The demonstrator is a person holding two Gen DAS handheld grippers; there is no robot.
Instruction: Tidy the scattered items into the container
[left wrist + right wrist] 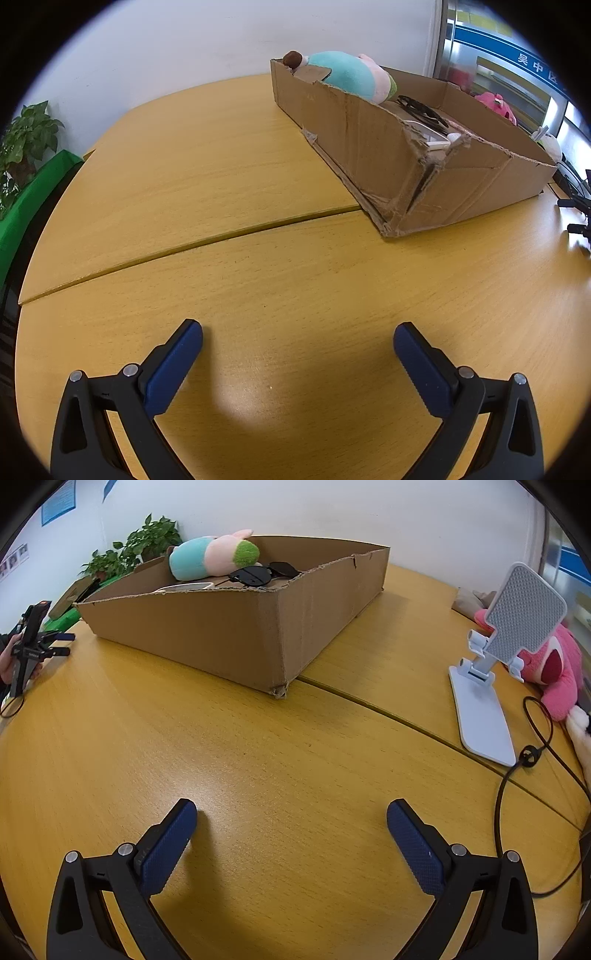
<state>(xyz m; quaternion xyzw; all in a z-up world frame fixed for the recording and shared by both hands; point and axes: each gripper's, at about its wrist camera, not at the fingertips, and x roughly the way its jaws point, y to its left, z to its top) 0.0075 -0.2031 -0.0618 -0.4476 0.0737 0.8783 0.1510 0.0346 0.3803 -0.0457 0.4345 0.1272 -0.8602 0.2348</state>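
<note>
Brown cardboard box (236, 635), teal-pink-green plush toy (214, 558), black sunglasses (258, 575), yellow wood-grain table (280, 760), possibly white phone stand (487, 686)

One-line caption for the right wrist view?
Open right tongs hover empty over table; cardboard box already holds plush toy and sunglasses.

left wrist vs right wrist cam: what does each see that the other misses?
Left wrist only: the left gripper close up, open over bare wood, and blue signage behind glass.

Right wrist only: the right gripper, open and empty, a white phone stand, a black cable, and the left gripper seen from afar in a hand.

Both: the cardboard box holding a teal-and-pink plush and sunglasses; a pink plush outside it.
</note>
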